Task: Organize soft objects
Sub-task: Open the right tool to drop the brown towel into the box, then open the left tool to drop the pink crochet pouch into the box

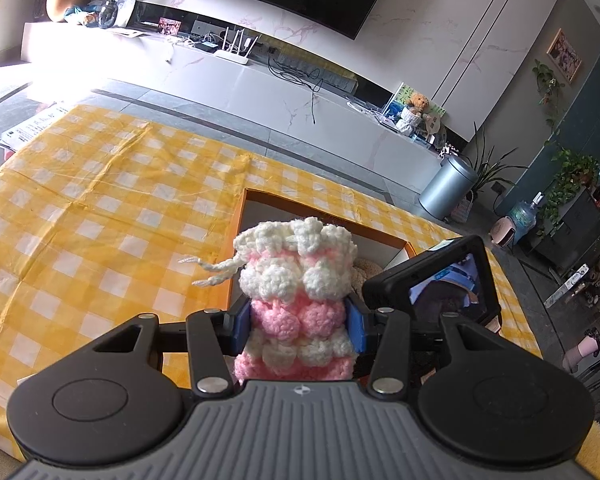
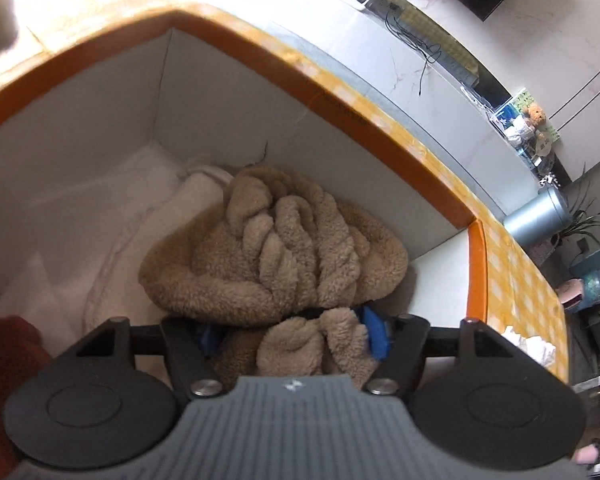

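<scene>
My left gripper (image 1: 298,320) is shut on a pink and white crocheted pouch (image 1: 296,264), held upright above the table with its drawstring trailing left. Just behind the pouch stands an open orange-rimmed box (image 1: 242,216). In the right wrist view my right gripper (image 2: 292,338) reaches down into that box (image 2: 432,176). Its jaws stand apart around a fold of a brown fleece item (image 2: 284,248), which rests bunched on the box floor. A white cloth (image 2: 148,188) lies in the box to the fleece's left. The right gripper's camera housing (image 1: 448,280) shows beside the pouch.
A yellow checked tablecloth (image 1: 100,200) covers the table, with papers (image 1: 32,124) at its far left edge. Beyond it are a white TV bench (image 1: 260,92) and a metal bin (image 1: 446,188). A dark red object (image 2: 4,360) sits at the right wrist view's lower left.
</scene>
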### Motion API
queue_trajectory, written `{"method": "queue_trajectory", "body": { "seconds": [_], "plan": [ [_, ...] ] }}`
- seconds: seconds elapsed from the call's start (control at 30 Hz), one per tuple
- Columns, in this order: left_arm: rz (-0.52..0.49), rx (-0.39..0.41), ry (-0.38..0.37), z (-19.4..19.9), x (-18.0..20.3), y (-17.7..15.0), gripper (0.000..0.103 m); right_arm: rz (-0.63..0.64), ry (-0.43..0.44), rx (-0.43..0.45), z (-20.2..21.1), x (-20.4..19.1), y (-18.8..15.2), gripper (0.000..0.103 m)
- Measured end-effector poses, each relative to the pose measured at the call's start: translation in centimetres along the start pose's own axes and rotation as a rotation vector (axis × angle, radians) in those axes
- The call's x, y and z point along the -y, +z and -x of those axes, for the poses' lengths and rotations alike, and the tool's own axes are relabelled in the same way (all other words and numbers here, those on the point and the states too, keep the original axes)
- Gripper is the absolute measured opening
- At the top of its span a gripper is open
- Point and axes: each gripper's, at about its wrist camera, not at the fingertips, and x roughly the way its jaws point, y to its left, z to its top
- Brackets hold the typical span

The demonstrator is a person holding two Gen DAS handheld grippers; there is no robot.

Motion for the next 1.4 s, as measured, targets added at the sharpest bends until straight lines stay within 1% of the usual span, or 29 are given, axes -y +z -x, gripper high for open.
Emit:
{"method": "queue_trajectory", "body": {
  "seconds": [0.03, 0.07, 0.1, 0.17, 0.2, 0.3, 0.37, 0.43, 0.53, 0.67, 0.8, 0.93, 0.97, 1.0, 1.03, 1.07, 1.17, 1.23, 1.3, 1.37, 1.4],
  "plan": [
    [0.000, -0.001, 0.003, -0.1, 0.0, 0.0, 0.054, 0.001, 0.012, 0.019, 0.4, 0.0, -0.1, 0.079],
    [0.001, -0.003, 0.006, -0.2, 0.0, 0.0, 0.054, 0.001, -0.006, 0.035, 0.8, 0.0, -0.2, 0.091],
    [0.001, -0.005, 0.008, -0.2, -0.1, 0.0, 0.054, 0.000, -0.034, 0.062, 1.3, 0.1, -0.3, 0.096],
    [0.001, -0.008, 0.013, -0.3, -0.1, 0.0, 0.054, -0.019, -0.057, 0.119, 2.5, 0.6, -0.5, 0.097],
    [0.000, -0.009, 0.013, -0.4, -0.1, 0.0, 0.054, -0.028, -0.061, 0.147, 3.2, 1.0, -0.6, 0.100],
    [0.009, -0.026, -0.017, -0.6, -0.1, -0.1, 0.054, -0.047, -0.075, 0.236, 5.9, 2.2, -1.5, 0.100],
    [0.006, -0.037, -0.034, -0.9, 0.2, -0.1, 0.054, -0.072, -0.085, 0.271, 7.4, 3.5, -2.5, 0.100],
    [-0.016, -0.044, -0.028, -1.3, 0.8, -0.4, 0.054, -0.127, -0.127, 0.315, 8.8, 5.0, -3.7, 0.100],
    [-0.059, -0.066, 0.002, -2.4, 1.9, -1.0, 0.054, -0.216, -0.158, 0.359, 10.2, 7.6, -5.8, 0.100],
    [-0.105, -0.119, 0.033, -4.4, 3.0, -2.2, 0.054, -0.294, -0.179, 0.353, 10.9, 9.5, -7.7, 0.100],
    [-0.152, -0.167, 0.077, -6.1, 3.9, -3.4, 0.054, -0.364, -0.164, 0.340, 10.2, 10.9, -8.7, 0.100],
    [-0.233, -0.185, 0.161, -7.4, 5.0, -4.4, 0.057, -0.364, -0.154, 0.323, 9.4, 10.8, -9.1, 0.100],
    [-0.238, -0.208, 0.172, -7.8, 5.2, -4.5, 0.057, -0.357, -0.158, 0.323, 9.4, 10.8, -9.2, 0.100],
    [-0.236, -0.231, 0.160, -8.0, 5.4, -4.4, 0.059, -0.350, -0.164, 0.322, 9.3, 10.7, -9.2, 0.100],
    [-0.230, -0.239, 0.143, -8.1, 5.4, -4.4, 0.063, -0.343, -0.169, 0.321, 9.2, 10.6, -9.2, 0.100],
    [-0.221, -0.243, 0.134, -8.1, 5.4, -4.3, 0.064, -0.339, -0.173, 0.320, 9.2, 10.5, -9.2, 0.100],
    [-0.204, -0.250, 0.158, -8.2, 5.4, -4.3, 0.072, -0.341, -0.171, 0.323, 9.3, 10.6, -9.2, 0.100],
    [-0.187, -0.251, 0.156, -8.1, 5.3, -4.3, 0.083, -0.340, -0.171, 0.319, 9.2, 10.6, -9.2, 0.100],
    [-0.160, -0.228, 0.122, -7.7, 5.0, -4.0, 0.089, -0.319, -0.169, 0.302, 9.2, 10.6, -9.2, 0.100],
    [-0.143, -0.177, 0.128, -7.0, 4.8, -3.8, 0.090, -0.307, -0.174, 0.294, 9.2, 10.8, -9.3, 0.100],
    [-0.145, -0.156, 0.112, -6.6, 4.8, -3.8, 0.090, -0.315, -0.179, 0.297, 9.4, 11.0, -9.4, 0.100]
  ]
}}
